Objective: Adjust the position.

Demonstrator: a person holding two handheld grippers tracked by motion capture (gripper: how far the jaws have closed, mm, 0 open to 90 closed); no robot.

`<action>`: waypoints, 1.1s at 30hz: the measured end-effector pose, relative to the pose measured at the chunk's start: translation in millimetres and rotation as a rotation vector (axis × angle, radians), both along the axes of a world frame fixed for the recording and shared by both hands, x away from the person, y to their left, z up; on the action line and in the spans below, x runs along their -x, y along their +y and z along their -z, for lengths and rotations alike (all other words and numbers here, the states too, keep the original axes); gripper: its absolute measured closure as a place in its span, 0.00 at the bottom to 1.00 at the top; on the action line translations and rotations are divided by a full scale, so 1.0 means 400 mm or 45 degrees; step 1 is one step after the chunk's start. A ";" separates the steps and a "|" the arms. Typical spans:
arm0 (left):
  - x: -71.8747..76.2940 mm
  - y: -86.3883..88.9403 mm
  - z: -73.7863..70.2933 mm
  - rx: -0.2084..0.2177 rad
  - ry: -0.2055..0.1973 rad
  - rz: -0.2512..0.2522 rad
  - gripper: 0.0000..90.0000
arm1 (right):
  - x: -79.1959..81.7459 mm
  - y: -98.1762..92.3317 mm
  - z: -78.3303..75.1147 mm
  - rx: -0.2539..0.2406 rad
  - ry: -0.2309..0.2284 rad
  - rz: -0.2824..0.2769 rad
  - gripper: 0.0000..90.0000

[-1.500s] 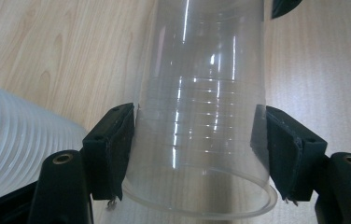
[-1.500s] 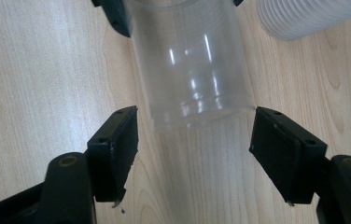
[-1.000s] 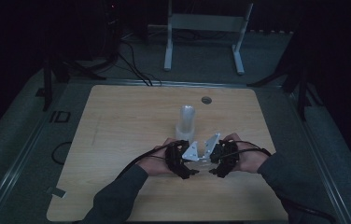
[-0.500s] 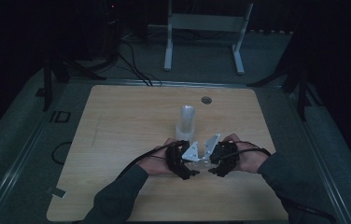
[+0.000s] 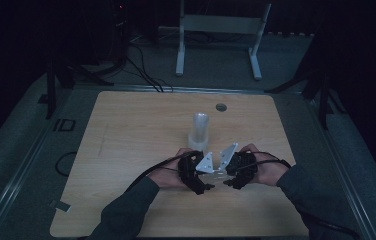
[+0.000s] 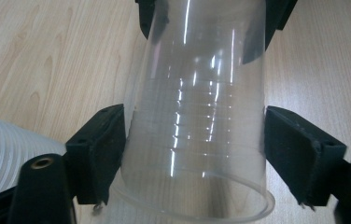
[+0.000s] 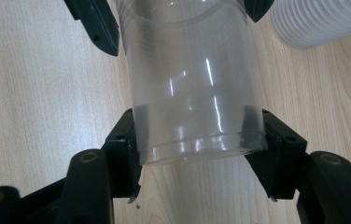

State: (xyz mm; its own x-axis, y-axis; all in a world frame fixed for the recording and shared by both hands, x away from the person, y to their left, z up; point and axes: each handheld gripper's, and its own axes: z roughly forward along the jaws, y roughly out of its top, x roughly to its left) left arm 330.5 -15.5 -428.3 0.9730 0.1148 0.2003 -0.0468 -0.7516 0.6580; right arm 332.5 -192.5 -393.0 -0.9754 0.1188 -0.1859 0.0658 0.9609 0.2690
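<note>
A clear plastic cup (image 6: 197, 116) lies level between my two grippers, which face each other above the table (image 5: 126, 150). My right gripper (image 7: 197, 140) is shut on the cup's narrow bottom end (image 7: 192, 93), its jaws having just been closing, and both pads press the wall. My left gripper (image 6: 194, 135) has just been opening. Its jaws stand beside the cup's wide rim without squeezing it. In the high view the left gripper (image 5: 203, 180) and right gripper (image 5: 228, 177) meet near the front middle, the cup (image 5: 216, 178) faint between them.
A stack of whitish ribbed cups (image 5: 200, 131) stands upright just behind the grippers, and is also seen as a ribbed stack (image 6: 5, 149) and stack (image 7: 323, 21) close by. A small round grommet (image 5: 220, 107) sits near the far edge. Bare wood lies left and right.
Both hands have stayed where they were near the front middle of the table. At the high view's size no other difference can be made out.
</note>
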 end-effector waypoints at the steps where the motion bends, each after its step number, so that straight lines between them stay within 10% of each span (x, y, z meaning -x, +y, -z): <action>1: 0.000 0.000 -0.001 0.004 0.002 0.000 0.24 | 0.000 -0.001 0.001 -0.005 0.001 0.001 0.46; 33: -0.016 0.016 -0.018 0.119 -0.055 -0.119 0.22 | -0.021 -0.075 0.054 -0.078 -0.015 0.315 0.46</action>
State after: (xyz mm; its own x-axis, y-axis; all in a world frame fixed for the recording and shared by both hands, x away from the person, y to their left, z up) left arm 336.8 -9.3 -420.9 0.9479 0.2248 0.2257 -0.0089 -0.6895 0.7242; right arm 341.0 -222.5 -414.6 -0.9131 0.3649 -0.1822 0.2933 0.8979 0.3282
